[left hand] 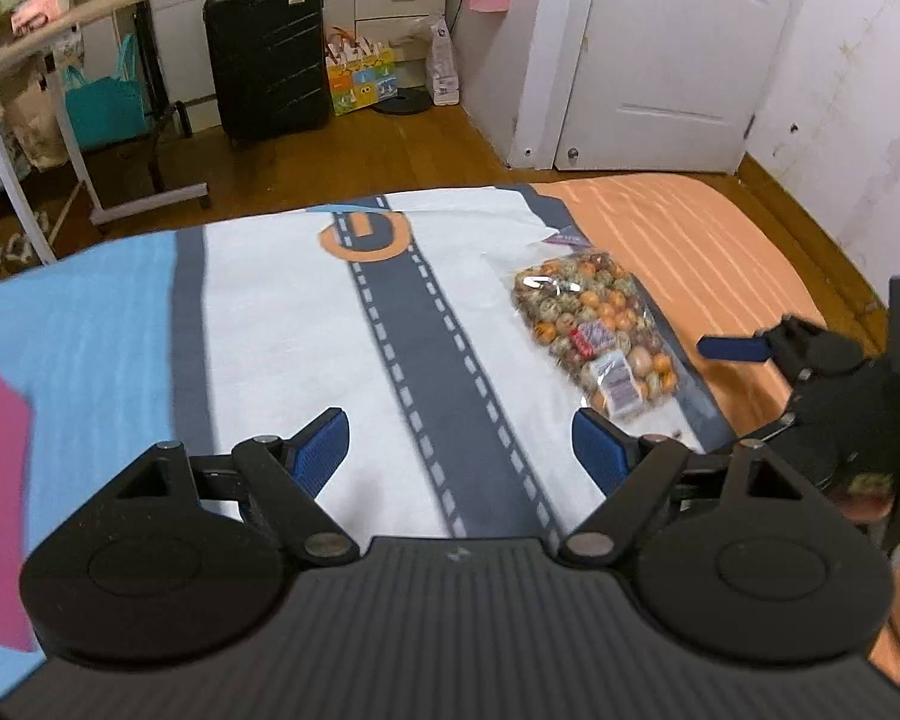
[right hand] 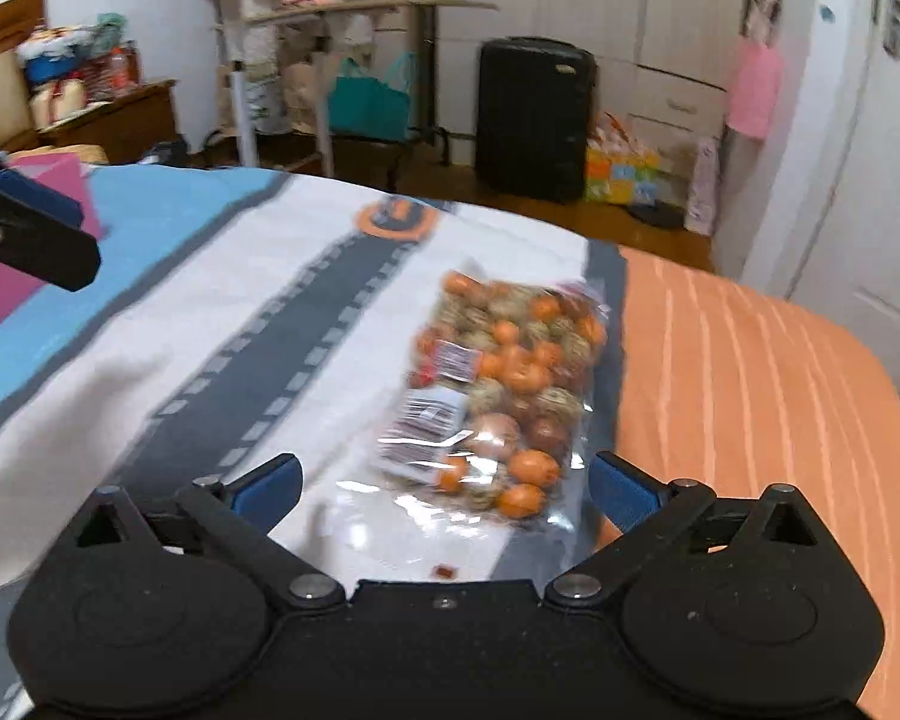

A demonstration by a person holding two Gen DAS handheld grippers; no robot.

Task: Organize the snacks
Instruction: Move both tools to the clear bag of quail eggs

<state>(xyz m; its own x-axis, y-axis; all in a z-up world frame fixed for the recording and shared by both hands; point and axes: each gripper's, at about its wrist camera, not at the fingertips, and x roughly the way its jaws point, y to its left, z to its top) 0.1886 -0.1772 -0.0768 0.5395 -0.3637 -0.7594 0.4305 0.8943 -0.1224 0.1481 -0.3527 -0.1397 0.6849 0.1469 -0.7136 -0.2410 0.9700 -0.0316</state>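
A clear bag of orange and tan wrapped snacks (left hand: 594,333) lies on the white road-print cloth (left hand: 282,324) over the bed; it also shows in the right wrist view (right hand: 504,384). My left gripper (left hand: 461,450) is open and empty, hovering above the cloth to the left of the bag. My right gripper (right hand: 447,489) is open and empty, just in front of the bag's near end, jaws wide on either side of it. The right gripper also shows at the right edge of the left wrist view (left hand: 750,348).
An orange striped sheet (right hand: 738,372) covers the bed to the right of the cloth. A pink sheet (right hand: 6,276) lies at far left. A black suitcase (left hand: 267,48), folding table (left hand: 60,90) and white door (left hand: 678,54) stand beyond the bed.
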